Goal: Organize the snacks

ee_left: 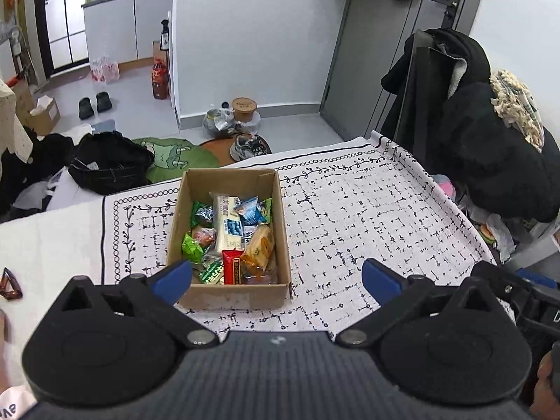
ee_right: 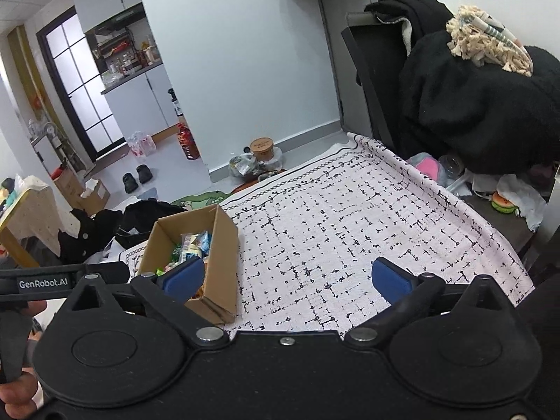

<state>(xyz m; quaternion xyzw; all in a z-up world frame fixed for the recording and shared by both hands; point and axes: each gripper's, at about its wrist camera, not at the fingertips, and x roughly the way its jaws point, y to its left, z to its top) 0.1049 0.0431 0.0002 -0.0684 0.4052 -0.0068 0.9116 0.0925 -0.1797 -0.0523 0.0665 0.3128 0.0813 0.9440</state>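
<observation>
Snacks [ee_left: 232,234] seen packed in box [ee_left: 231,295] at 12 o'clock; both grippers [ee_left: 276,276] [ee_right: 287,276] held back, jaws apart, nothing gripped, task judged done

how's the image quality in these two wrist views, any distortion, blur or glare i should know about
Left wrist: strong fisheye bending of the door and the tablecloth edges; even, soft light; the snack packets in the cardboard box are sharp, with slight sheen on foil. Right wrist: the same bowing, the horizon tilted; the glass door is blown out bright; the box is partly hidden behind the right gripper finger.
</observation>
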